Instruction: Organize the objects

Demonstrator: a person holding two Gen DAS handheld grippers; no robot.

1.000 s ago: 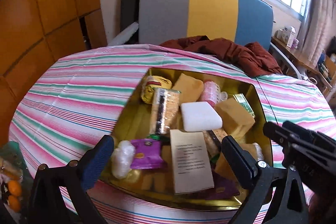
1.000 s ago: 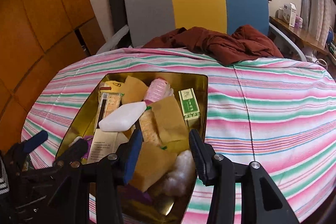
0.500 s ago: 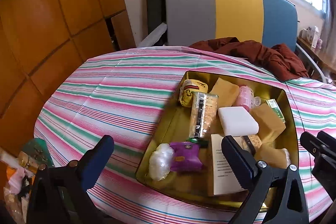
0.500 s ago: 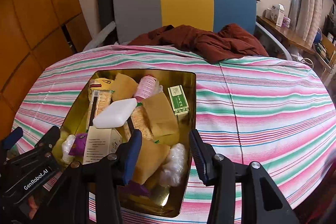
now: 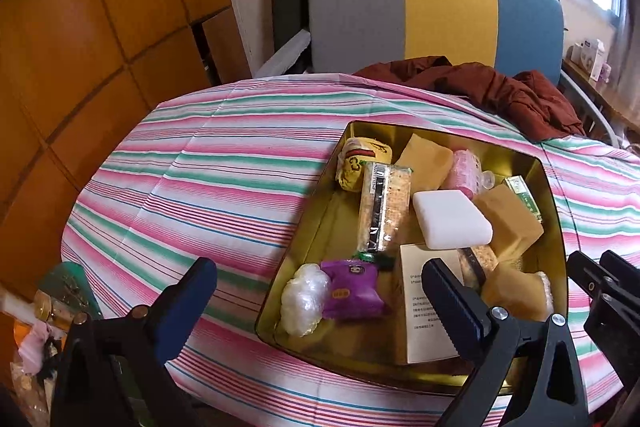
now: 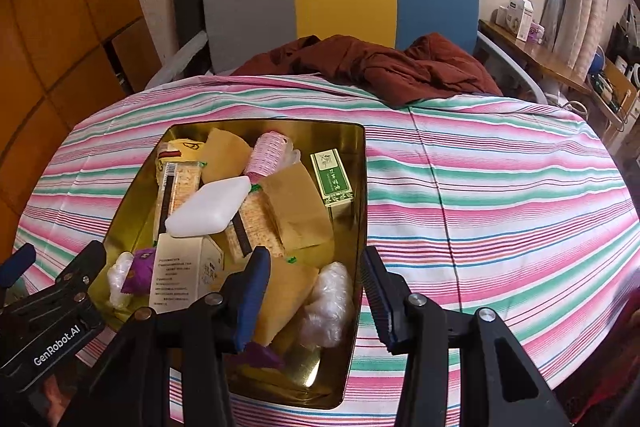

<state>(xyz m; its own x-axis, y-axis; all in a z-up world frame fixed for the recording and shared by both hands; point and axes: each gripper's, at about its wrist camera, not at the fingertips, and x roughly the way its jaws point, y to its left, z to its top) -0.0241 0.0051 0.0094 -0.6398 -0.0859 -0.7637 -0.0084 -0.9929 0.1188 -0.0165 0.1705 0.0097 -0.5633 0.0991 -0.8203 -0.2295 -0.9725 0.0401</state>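
I have both grippers hanging over the near edge of the gold tin (image 6: 356, 187), which sits on the striped tabletop (image 5: 224, 187) crammed with the things I am meant to sort. The left gripper (image 5: 320, 303) has its fingers spread wide with nothing between them; the right gripper (image 6: 316, 291) has its fingers released too, narrower, holding nothing.

My worry is the pile itself. The white soap bar (image 6: 210, 207) lies on top of the cracker packs (image 6: 256, 223) and the cream box (image 6: 180, 271), so if I reach under it for anything it may slide off or drag its neighbours. The clear wrapped bundle (image 6: 328, 303) below my right fingers looks soft and slippery, likely to squirt out of a pinch. The tin's wall is close beside the right fingers, and catching it could shove the whole tin across the cloth.

Against a second ago, the left view has swung left: more bare cloth and the wooden panels (image 5: 80, 67) show, the tin now sits right of centre. The right view takes in more of the tabletop, and neither gripper's spread has changed
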